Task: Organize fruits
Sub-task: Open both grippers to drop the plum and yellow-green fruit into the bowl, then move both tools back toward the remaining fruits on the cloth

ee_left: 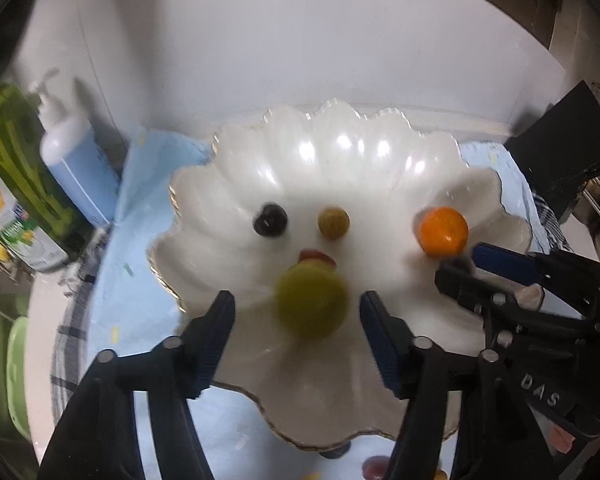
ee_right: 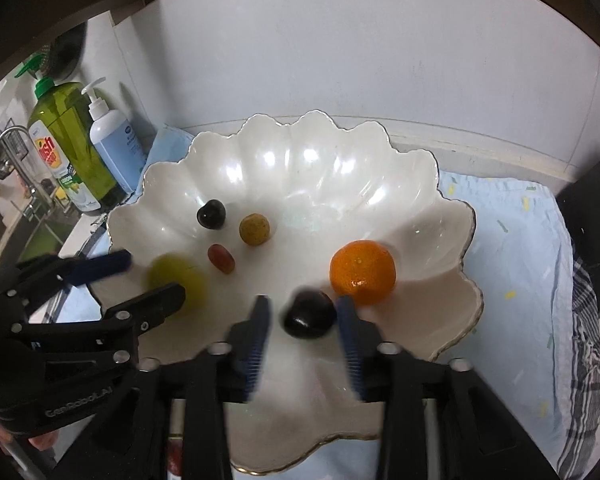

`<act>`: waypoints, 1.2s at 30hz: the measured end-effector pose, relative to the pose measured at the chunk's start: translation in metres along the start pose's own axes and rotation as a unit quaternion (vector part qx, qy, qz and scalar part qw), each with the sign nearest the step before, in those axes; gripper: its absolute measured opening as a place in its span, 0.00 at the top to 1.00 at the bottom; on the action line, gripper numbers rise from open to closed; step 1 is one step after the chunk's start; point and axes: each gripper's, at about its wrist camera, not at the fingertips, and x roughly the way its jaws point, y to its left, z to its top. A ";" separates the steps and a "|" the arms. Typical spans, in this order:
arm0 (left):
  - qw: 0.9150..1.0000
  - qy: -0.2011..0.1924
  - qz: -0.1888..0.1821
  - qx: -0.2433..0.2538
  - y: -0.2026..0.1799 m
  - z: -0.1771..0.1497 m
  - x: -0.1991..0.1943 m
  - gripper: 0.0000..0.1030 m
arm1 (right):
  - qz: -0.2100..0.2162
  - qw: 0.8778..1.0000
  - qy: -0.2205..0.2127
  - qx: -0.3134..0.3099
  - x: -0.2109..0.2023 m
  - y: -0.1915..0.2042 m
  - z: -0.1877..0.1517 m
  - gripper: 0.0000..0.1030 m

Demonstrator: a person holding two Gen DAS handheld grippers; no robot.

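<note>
A white scalloped bowl (ee_left: pixel 340 152) (ee_right: pixel 300 168) with a gold rim holds a mandarin (ee_left: pixel 444 231) (ee_right: pixel 362 272), a small dark fruit (ee_left: pixel 270 220) (ee_right: pixel 211 212), a yellow-brown fruit (ee_left: pixel 333 222) (ee_right: pixel 254 229) and a red grape (ee_left: pixel 316 257) (ee_right: pixel 221 258). My left gripper (ee_left: pixel 297 298) (ee_right: pixel 152 276) is open over the bowl's left side. A blurred green fruit (ee_left: pixel 312 304) (ee_right: pixel 176 276) sits between its fingers with gaps on both sides. My right gripper (ee_right: pixel 303 300) (ee_left: pixel 460 264) is open beside the mandarin, a dark round fruit (ee_right: pixel 309 314) loose between its pads.
The bowl rests on a light blue cloth (ee_right: pixel 512 260) (ee_left: pixel 148 184). A white pump bottle (ee_left: pixel 76 160) (ee_right: pixel 114 148) and a green dish soap bottle (ee_right: pixel 64 140) (ee_left: pixel 16 184) stand at the left. A black object (ee_left: pixel 564 152) (ee_right: pixel 592 220) stands at the right, a white wall behind.
</note>
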 end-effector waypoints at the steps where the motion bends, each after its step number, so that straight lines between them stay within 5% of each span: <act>1: 1.000 -0.004 0.007 0.002 0.000 0.001 -0.002 0.36 | -0.006 1.000 -0.002 -0.002 -0.001 0.000 0.000 0.55; 13: 0.998 -0.039 0.046 -0.006 0.008 -0.008 -0.034 0.22 | -0.025 0.999 -0.031 -0.017 -0.028 0.007 -0.006 0.47; 36: 0.988 -0.143 0.062 -0.011 0.011 -0.047 -0.144 0.16 | -0.007 0.989 -0.144 -0.021 -0.123 0.038 -0.033 0.42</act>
